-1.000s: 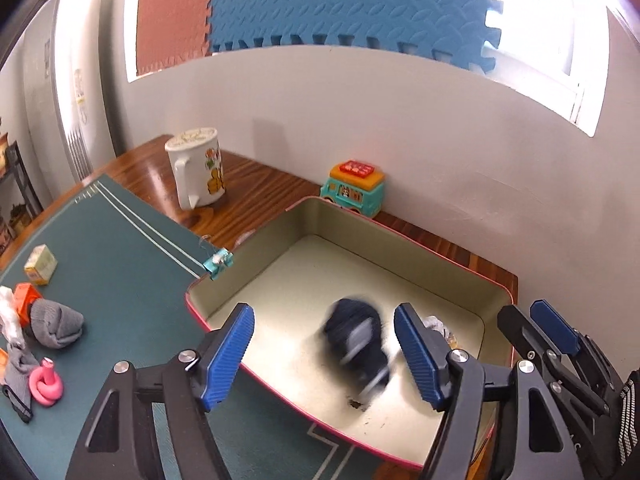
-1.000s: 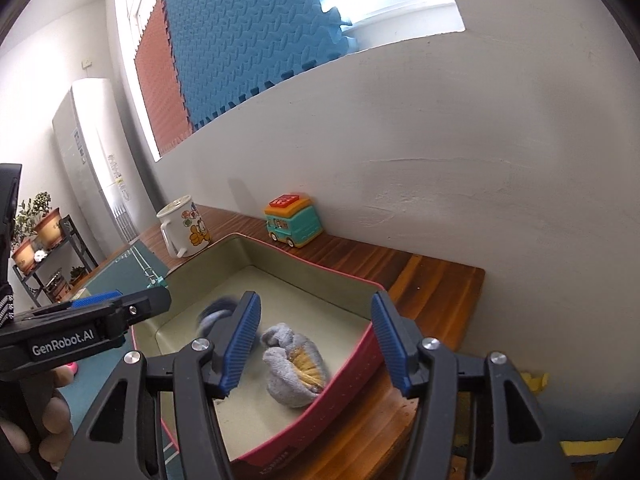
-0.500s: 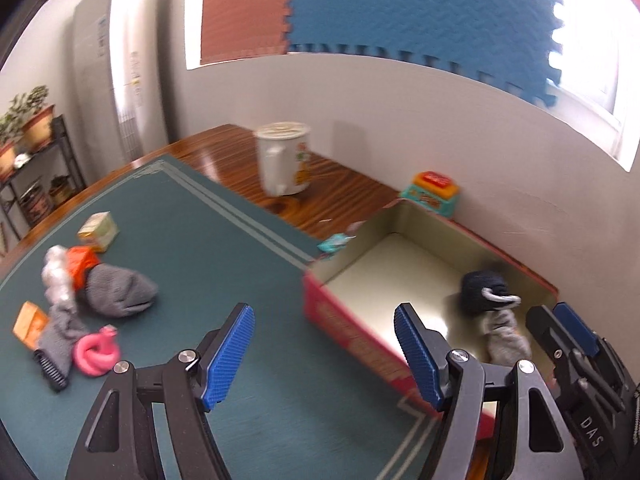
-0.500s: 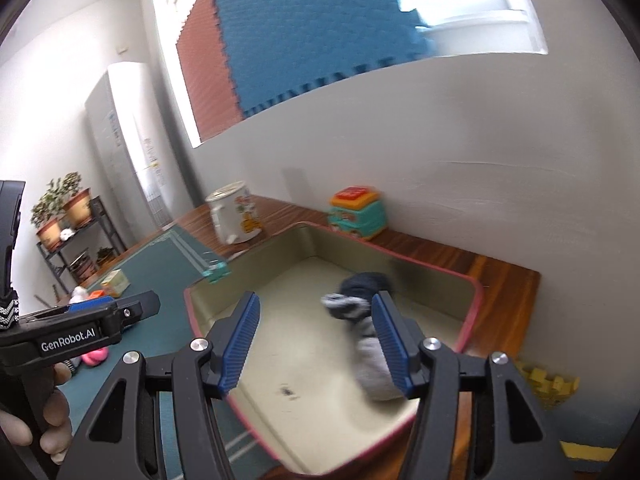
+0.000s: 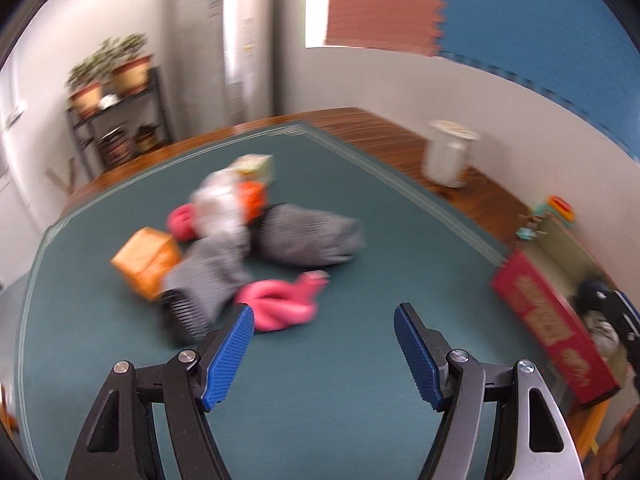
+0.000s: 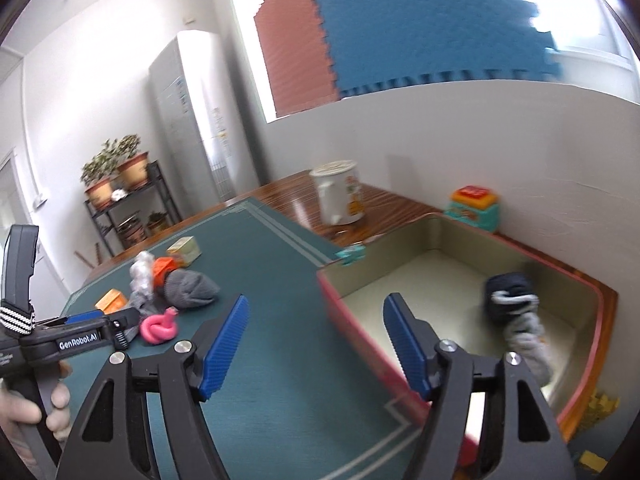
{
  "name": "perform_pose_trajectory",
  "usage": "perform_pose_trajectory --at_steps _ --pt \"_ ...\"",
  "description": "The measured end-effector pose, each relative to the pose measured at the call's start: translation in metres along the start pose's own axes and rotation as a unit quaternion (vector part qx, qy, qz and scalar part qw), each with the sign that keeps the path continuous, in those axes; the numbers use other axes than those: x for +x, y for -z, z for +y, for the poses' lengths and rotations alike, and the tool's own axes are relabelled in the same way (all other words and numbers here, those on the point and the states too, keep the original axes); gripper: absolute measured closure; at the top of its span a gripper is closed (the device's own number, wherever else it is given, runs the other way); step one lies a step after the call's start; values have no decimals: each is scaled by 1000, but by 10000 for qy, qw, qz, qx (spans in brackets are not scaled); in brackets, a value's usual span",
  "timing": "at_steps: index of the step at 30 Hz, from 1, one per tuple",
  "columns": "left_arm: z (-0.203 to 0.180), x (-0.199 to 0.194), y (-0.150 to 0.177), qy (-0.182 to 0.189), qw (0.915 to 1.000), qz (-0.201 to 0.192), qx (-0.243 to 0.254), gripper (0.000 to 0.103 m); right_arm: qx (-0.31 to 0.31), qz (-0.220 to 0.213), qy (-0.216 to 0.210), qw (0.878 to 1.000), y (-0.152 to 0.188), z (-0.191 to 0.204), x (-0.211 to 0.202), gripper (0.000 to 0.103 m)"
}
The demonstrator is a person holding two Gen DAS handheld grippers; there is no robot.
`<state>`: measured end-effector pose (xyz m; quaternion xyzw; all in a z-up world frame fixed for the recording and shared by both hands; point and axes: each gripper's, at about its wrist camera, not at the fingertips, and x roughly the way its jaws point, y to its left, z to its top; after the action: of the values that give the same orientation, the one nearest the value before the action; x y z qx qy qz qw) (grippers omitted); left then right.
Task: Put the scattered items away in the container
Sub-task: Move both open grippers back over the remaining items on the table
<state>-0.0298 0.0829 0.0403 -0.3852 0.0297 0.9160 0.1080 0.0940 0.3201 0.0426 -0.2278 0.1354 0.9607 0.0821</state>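
The container (image 6: 456, 280), a red-walled box with a pale lining, sits at the right end of the green mat (image 6: 280, 360), its far side on the wooden table (image 6: 384, 200). The right wrist view looks down into it: a dark rolled sock (image 6: 508, 292) and a grey sock (image 6: 528, 344) lie touching by its far right wall. The left wrist view shows only the box's red side (image 5: 548, 328) and a sliver of those socks. That view gives the scattered pile instead, though blurred: a pink looped toy (image 5: 280, 304) nearest, a grey sock bundle (image 5: 308, 236), an orange box (image 5: 146, 260), a small pale carton (image 5: 252, 166) behind. The left gripper (image 5: 322, 356) is spread, nothing between its blue pads, over bare mat. The right gripper (image 6: 316, 348) is opening, empty, by the box's near-left wall. Only the right view shows the hand (image 6: 36, 408) holding the left gripper, and the toy bus (image 6: 474, 208) clearly beside the mug (image 6: 340, 196).
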Motion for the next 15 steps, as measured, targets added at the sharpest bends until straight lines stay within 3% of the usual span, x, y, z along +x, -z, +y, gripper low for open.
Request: perform_pose_trajectory --at_steps 8,15 --pt "72 26 1 -612 9981 101 -35 29 -305 279 -246 9988 8 43 21 28" --pt "91 64 4 -186 9988 441 54 29 -494 391 -294 9976 12 62 30 28"
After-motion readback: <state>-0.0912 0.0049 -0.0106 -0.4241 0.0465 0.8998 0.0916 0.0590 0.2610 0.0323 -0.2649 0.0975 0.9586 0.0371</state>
